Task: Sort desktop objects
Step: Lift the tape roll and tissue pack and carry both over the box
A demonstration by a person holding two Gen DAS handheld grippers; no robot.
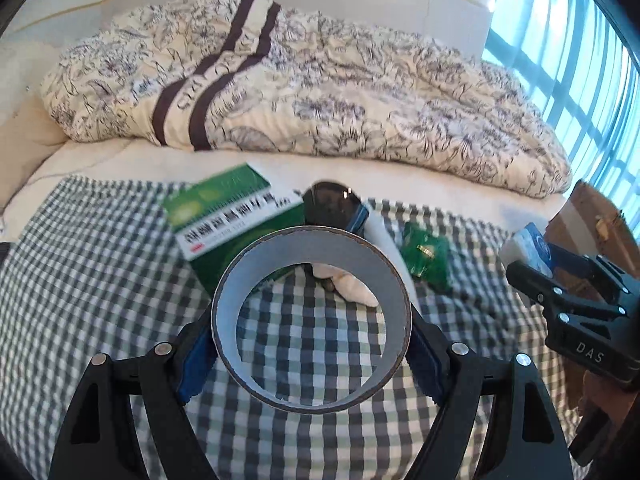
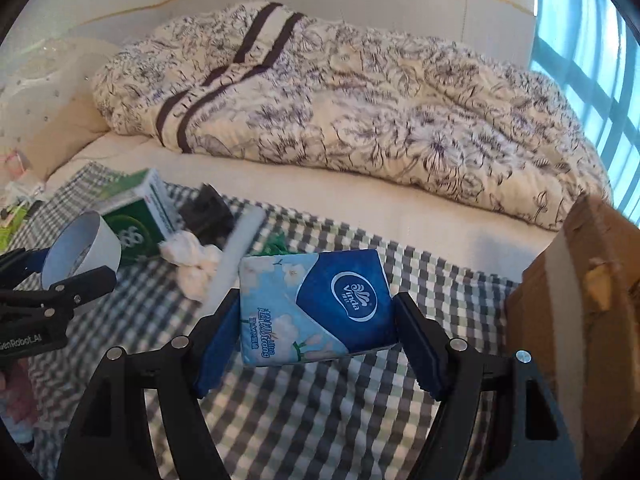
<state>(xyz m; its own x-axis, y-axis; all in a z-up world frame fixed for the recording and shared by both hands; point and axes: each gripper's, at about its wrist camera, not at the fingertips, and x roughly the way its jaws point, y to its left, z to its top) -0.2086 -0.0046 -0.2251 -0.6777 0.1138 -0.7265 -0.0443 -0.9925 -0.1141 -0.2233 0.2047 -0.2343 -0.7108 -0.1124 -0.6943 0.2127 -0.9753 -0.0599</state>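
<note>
Your left gripper (image 1: 311,332) is clamped on a roll of tape (image 1: 311,320), its blue pads pressing the outer rim from both sides, and the roll hangs above the checked cloth (image 1: 100,280). Your right gripper (image 2: 318,316) is clamped on a pack of tissues (image 2: 314,306), pinched at its two short ends and lifted off the cloth.

The tape is the riskier hold, I judge: the pads meet a curved, smooth face, so a quick swing or a slackened squeeze could let the ring roll out and drop among the things on the cloth. The tissue pack is soft, and a hard squeeze may buckle it so it slides free.

Both grippers are near each other; crossing paths could knock one load loose.

Beyond the tape lie a green box (image 1: 236,216), a dark round thing, a crumpled white wad (image 1: 352,284) and a small green packet (image 1: 428,256), packed close together. A low pass could snag them.

To your right stands a cardboard box (image 2: 592,288); if that is where things go, its torn rim could catch the tissue pack.
</note>
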